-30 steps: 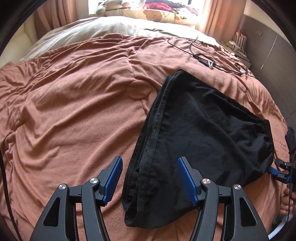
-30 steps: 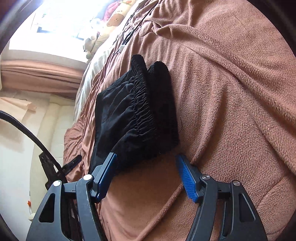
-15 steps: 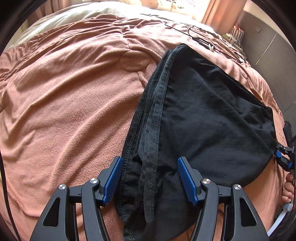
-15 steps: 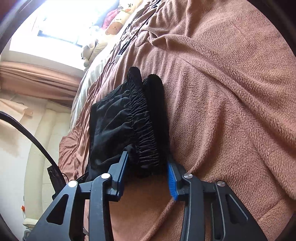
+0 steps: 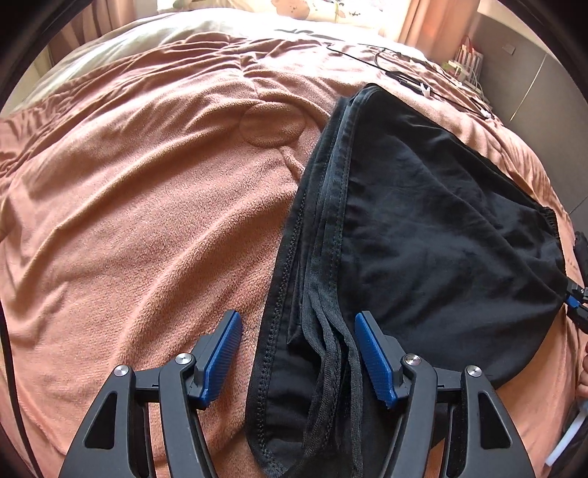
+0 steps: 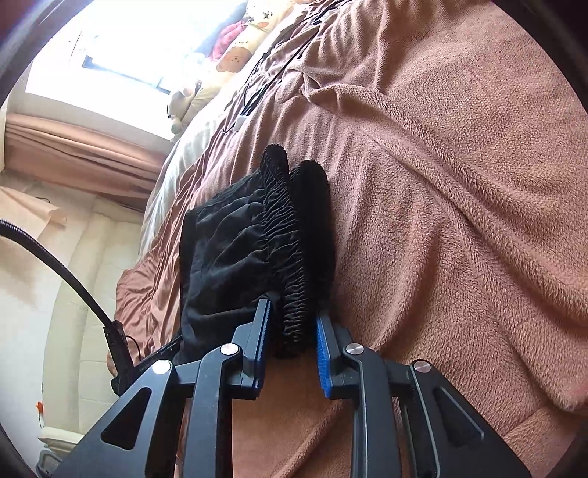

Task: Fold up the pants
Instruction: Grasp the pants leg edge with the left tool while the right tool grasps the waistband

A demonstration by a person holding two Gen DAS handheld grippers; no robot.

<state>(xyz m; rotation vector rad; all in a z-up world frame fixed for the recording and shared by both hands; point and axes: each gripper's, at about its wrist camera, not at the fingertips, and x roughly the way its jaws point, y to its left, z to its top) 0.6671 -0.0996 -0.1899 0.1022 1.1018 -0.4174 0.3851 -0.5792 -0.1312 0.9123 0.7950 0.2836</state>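
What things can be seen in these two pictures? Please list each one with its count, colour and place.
pants: one pair, black, folded on the blanket; elastic waistband at the right gripper.
blanket: one, salmon-brown, covering the bed.
pillows: count unclear, cream with bear print, at the far end of the bed.
cables: several, black, on the blanket beyond the pants.
curtains: salmon, under the bright window.
left gripper: one, black with blue pads, open, pant hems between the fingers.
right gripper: one, black with blue pads, jaws closing with the waistband pinched between them.
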